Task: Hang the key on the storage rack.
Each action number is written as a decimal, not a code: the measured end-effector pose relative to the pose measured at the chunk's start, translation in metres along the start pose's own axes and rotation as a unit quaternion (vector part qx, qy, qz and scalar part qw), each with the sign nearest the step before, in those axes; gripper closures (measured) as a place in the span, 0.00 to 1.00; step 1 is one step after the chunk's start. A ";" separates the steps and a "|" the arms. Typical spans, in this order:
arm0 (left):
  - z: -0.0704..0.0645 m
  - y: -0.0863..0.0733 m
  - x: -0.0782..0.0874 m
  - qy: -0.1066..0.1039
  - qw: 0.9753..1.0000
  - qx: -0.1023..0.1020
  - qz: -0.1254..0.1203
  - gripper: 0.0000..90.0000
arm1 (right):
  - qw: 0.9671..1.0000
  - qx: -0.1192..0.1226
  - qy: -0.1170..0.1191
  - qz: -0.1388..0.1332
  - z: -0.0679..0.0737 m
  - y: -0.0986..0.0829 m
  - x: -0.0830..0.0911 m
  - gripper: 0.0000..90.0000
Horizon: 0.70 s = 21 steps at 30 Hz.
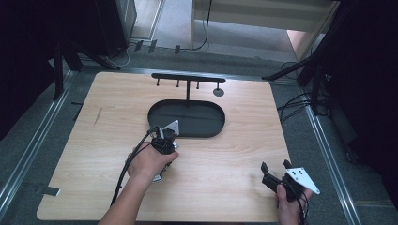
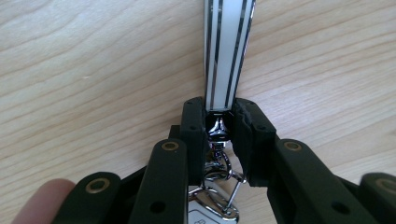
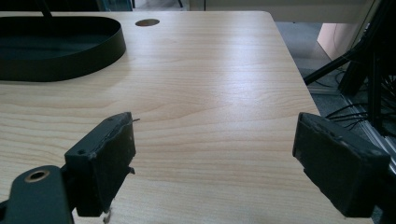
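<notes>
My left gripper (image 2: 219,112) is shut on the top of a white strap with black stripes (image 2: 226,51), right at its shiny metal clasp (image 2: 217,128). The strap runs away from the jaws across the wooden table. A key ring (image 2: 219,173) and a silvery fob (image 2: 205,214) hang between the jaws nearer the camera. In the high view the left gripper (image 1: 160,169) points down at the table's middle, mostly under the hand, with a pale bit of the keychain (image 1: 157,178) peeking out. My right gripper (image 3: 215,140) stands open and holds nothing, low at the front right (image 1: 275,166).
A black oval tray (image 1: 197,117) sits behind the left gripper, and its wall (image 3: 70,70) appears in the right gripper view. At the tray's back stands a black T-shaped rack with hooks (image 1: 187,77). A dark round spot (image 1: 218,91) marks the table nearby. The table edge (image 3: 289,60) is close on the right.
</notes>
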<state>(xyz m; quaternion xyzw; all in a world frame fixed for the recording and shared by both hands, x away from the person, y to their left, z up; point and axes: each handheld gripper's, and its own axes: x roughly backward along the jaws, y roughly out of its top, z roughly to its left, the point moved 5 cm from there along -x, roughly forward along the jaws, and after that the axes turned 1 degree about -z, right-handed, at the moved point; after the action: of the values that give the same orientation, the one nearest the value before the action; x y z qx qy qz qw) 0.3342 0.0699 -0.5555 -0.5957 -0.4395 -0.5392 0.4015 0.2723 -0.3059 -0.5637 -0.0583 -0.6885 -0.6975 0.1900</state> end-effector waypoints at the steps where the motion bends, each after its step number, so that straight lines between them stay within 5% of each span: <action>1: 0.000 0.000 0.000 0.002 1.000 -0.001 -0.001 0.82 | 1.000 0.000 0.000 0.000 0.000 0.000 0.000 0.14; 10: -0.007 -0.003 -0.001 0.042 0.998 -0.047 -0.009 0.83 | 1.000 0.000 -0.001 0.000 0.000 0.000 0.000 0.14; 18: -0.005 -0.004 0.000 0.033 0.997 -0.062 -0.014 0.84 | 1.000 -0.002 0.000 0.000 0.000 0.000 0.000 0.14; 21: -0.005 -0.005 0.000 0.013 0.997 -0.075 -0.024 0.84 | 1.000 -0.003 0.001 0.000 0.000 0.000 0.000 0.14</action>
<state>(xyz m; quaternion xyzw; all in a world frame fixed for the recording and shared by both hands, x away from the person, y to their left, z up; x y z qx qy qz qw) 0.3279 0.0668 -0.5551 -0.6068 -0.4065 -0.5878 0.3479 0.2723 -0.3062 -0.5637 -0.0580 -0.6865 -0.6994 0.1904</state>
